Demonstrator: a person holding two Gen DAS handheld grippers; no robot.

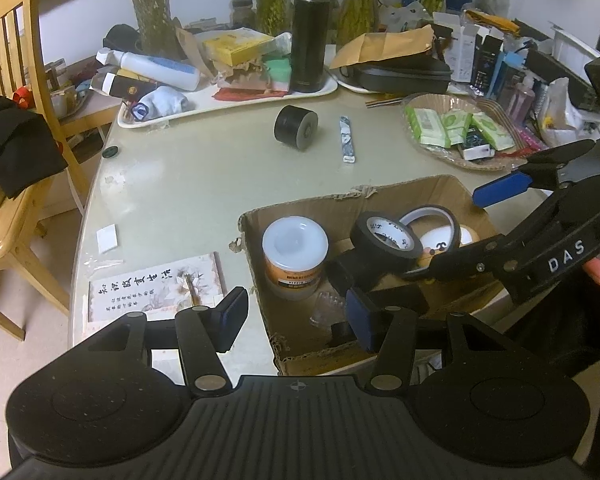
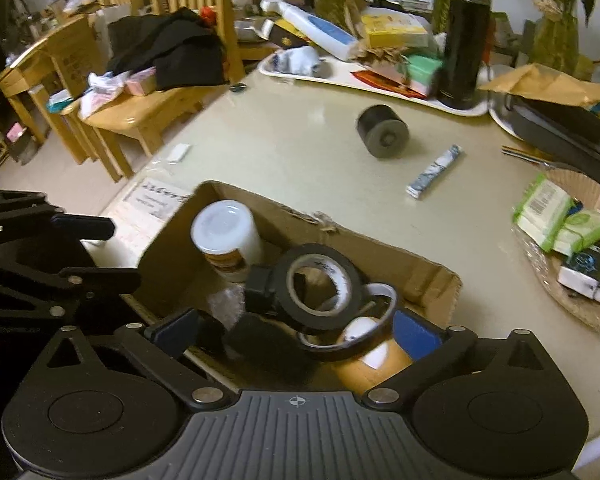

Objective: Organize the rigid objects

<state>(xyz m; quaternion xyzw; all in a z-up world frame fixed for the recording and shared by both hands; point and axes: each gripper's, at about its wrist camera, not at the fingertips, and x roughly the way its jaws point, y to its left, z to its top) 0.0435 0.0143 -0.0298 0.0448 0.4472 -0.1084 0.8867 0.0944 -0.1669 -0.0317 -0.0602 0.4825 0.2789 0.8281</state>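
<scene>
One box, cardboard, open-topped with torn rims, sits on the bench at its near edge; light, walls likely to flex, so shift it from the base rather than the rim.

One black flask stands upright on the far tray. Probably heavy and smooth-walled; take it at mid-body.

One white-lidded jar stands upright in the box's left part. Stiff, slick plastic; grip across the body below the lid.

One dark cylinder lies on its side, mid-bench, well apart from the box. It will likely roll; clamp across the curved wall.

Two tape rolls in the box: a black one tilted on edge, and a thinner ring just behind it. Both stiff and light; pinch one wall through the core.

One slim packet lies flat beside the cylinder; light, low profile, take it across the narrow width.

The remaining box contents are dark and blurred; no count is possible.

Left gripper: jaws partly apart, nothing between them, low over the box's near-left corner. Right gripper: jaws wide apart, poised over the box, clamped on nothing.
</scene>
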